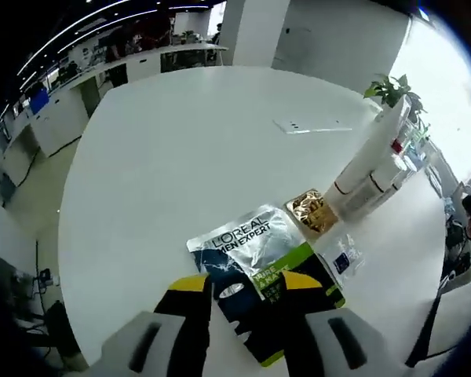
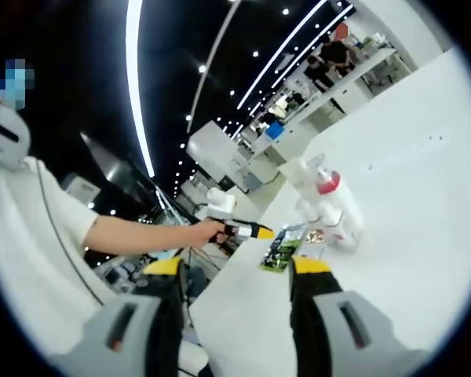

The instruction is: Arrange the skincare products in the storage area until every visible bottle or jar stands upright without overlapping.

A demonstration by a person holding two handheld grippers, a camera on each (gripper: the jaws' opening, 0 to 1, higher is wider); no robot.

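On the white desk [image 1: 180, 157] a flat L'Oreal packet [image 1: 255, 271] lies on its side, just ahead of the left gripper [image 1: 247, 302], whose fingers are spread and grasp nothing. Beside the packet sits a gold jar [image 1: 310, 210], next to several white bottles [image 1: 369, 169]. The right gripper [image 2: 235, 275] hangs off the desk edge, fingers released

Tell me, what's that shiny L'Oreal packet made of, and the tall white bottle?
The L'Oreal packet looks like thin foil or metallised plastic: its silver face is crinkled and catches the light. The tall white bottle seems to be smooth plastic with a soft sheen, though coated glass can't be ruled out.
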